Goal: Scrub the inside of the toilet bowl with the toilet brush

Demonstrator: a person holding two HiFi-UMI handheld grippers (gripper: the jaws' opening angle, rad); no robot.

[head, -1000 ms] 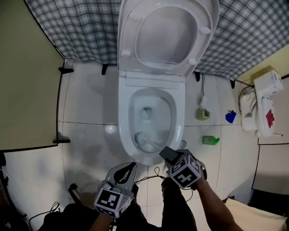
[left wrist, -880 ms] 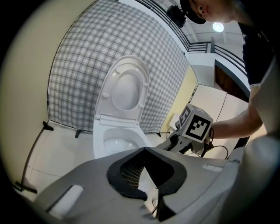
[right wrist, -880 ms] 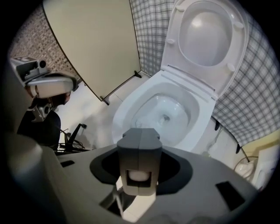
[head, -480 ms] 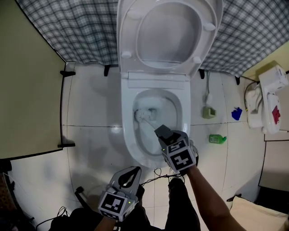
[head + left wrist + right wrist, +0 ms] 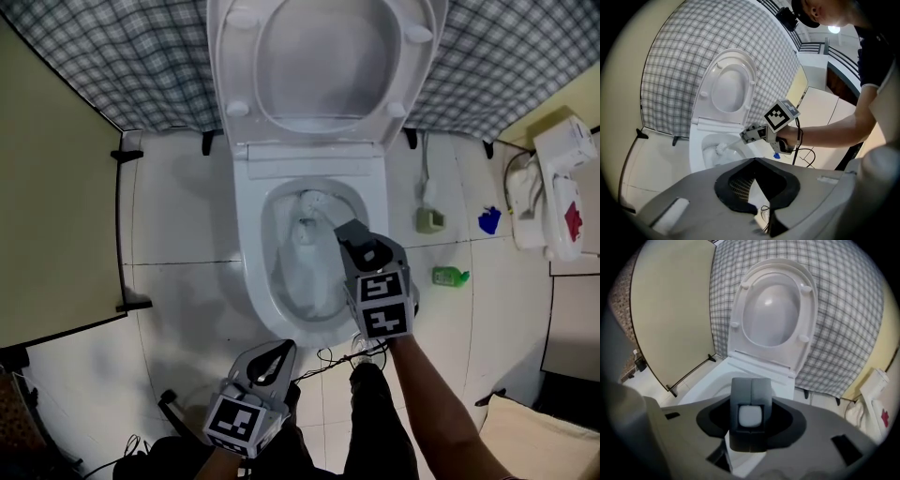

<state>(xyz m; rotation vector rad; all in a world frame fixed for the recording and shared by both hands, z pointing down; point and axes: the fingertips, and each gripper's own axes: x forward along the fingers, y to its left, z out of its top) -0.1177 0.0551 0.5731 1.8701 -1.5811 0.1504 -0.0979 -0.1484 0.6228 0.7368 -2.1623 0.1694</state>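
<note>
The white toilet [image 5: 246,234] stands with its lid [image 5: 323,56] raised. In the head view my right gripper [image 5: 352,234] reaches over the bowl's right side, shut on the handle of the toilet brush. The brush's white head [image 5: 314,202] lies low at the back of the bowl. The right gripper view shows the pads [image 5: 759,394] pressed together around the white handle [image 5: 750,416]. From the left gripper view, the brush head [image 5: 720,149] sits inside the bowl. My left gripper [image 5: 278,349] hangs below the bowl's front edge, fingers meeting, nothing in them.
A beige partition [image 5: 56,187] closes the left side and a checked wall [image 5: 112,56] the back. A green bottle [image 5: 450,276], a blue item [image 5: 488,221] and a white appliance [image 5: 558,187] stand on the floor at the right. A thin cable [image 5: 328,356] lies by the toilet's foot.
My right gripper swept the brush from the bowl's front left to its back, moving up the picture and turning. The left gripper stayed about where it was.
</note>
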